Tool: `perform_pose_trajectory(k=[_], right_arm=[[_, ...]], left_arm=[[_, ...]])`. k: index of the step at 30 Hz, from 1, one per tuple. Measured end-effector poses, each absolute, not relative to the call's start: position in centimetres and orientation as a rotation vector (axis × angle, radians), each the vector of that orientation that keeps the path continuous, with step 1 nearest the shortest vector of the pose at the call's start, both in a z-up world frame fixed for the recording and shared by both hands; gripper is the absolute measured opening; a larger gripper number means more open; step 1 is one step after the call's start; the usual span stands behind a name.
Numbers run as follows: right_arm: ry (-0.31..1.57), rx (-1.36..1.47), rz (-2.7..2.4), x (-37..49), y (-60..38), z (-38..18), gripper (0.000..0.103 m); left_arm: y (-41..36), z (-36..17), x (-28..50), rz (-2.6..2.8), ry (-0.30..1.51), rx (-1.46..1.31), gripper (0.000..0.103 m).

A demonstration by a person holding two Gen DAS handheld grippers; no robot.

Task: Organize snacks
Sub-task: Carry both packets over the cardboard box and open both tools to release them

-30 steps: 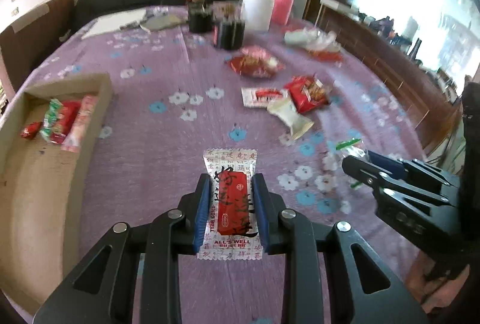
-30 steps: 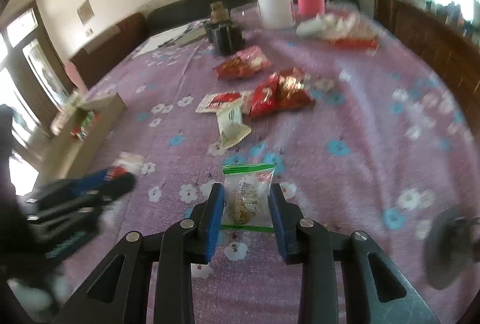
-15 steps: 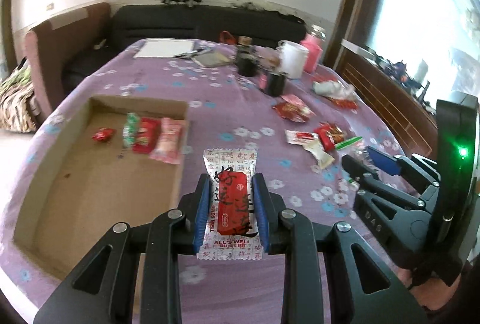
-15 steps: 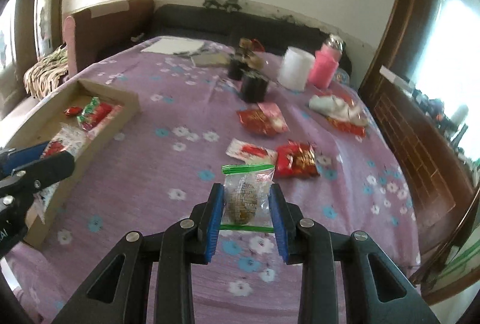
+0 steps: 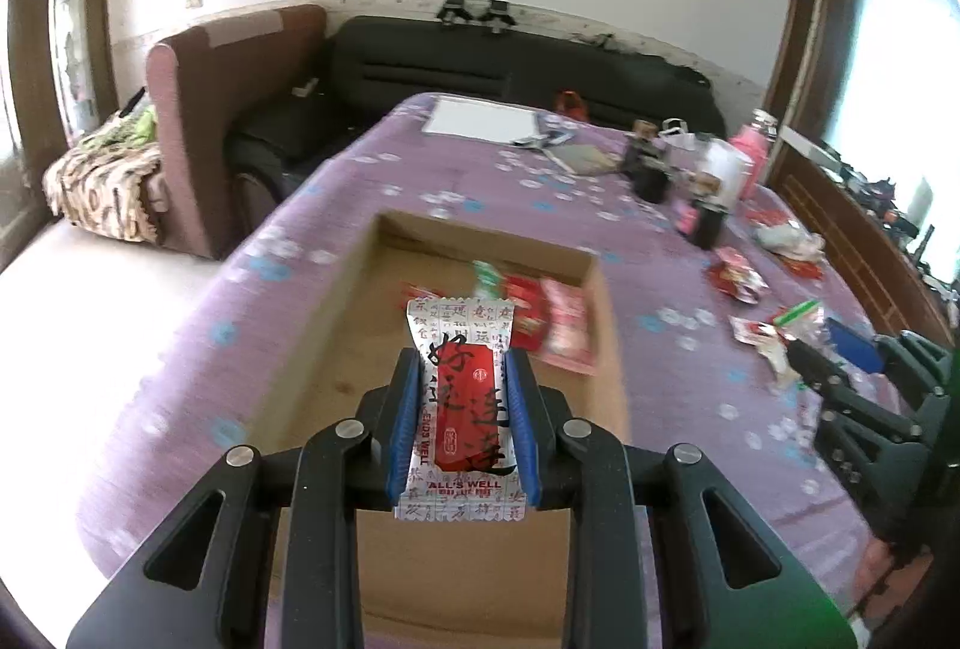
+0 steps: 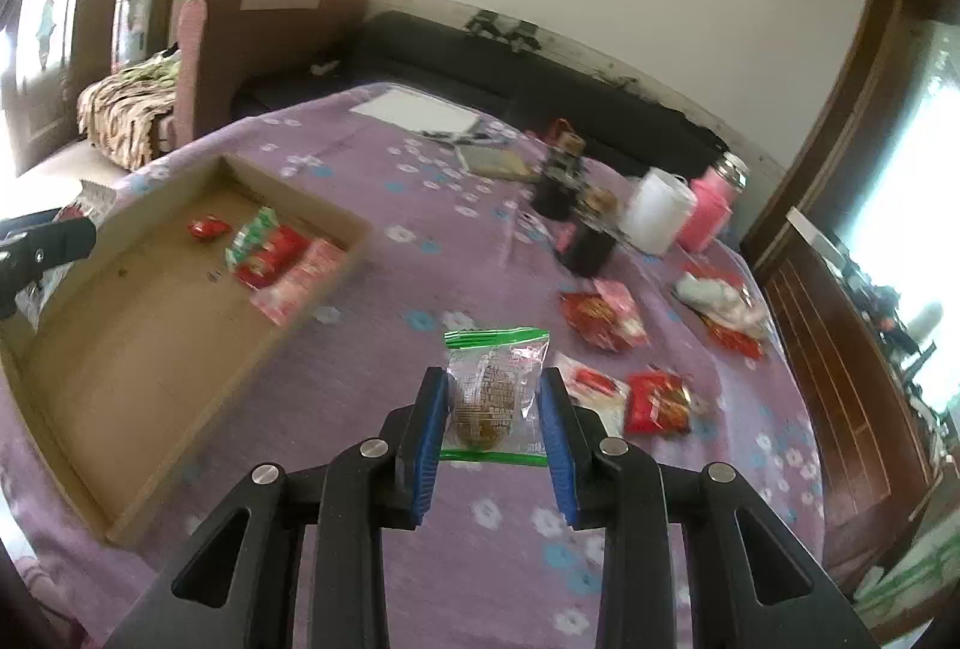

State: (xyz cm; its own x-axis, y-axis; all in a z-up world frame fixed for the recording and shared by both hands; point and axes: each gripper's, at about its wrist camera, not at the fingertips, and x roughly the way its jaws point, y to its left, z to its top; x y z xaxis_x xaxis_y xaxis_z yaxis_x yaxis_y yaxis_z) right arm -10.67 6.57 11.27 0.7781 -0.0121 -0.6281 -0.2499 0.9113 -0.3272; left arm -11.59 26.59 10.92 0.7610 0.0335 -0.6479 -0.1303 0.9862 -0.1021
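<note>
Purple flowered cloth covers the desk (image 5: 180, 349), with a dark sofa behind it. Low in the left view, the left tool (image 5: 462, 421) is clamped narrow on a white-and-red wafer pack (image 5: 462, 397), hanging over the near part of the cardboard box (image 5: 336, 325). The pack's long axis runs along the fingers, its far end pointing up-frame toward the red packets (image 5: 540, 313) at the box's far wall. In the right view, the right tool (image 6: 495, 421) grips a clear cookie bag (image 6: 495, 391) by its sides, green seals top and bottom, above bare cloth right of the box; loose snacks (image 6: 654, 400) lie further right. As I judge it, the risks are the bag slipping, since soft film gives little hold, or its release short of the box.
</note>
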Motion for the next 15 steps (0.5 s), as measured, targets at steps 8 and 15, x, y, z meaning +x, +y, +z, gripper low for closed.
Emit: perform_pose_trajectory(k=[8, 15], right_arm=[[0.775, -0.215, 0.478, -5.5, 12.0, 12.9, 0.031], [0.952, -0.038, 0.63, 0.4, 17.0, 9.2, 0.031]], left_arm=[[31.5, 8.9, -4.7, 0.142, 0.801, -0.135, 0.025], [32.2, 5.9, -1.0, 0.114, 0.868, -0.158, 0.025]])
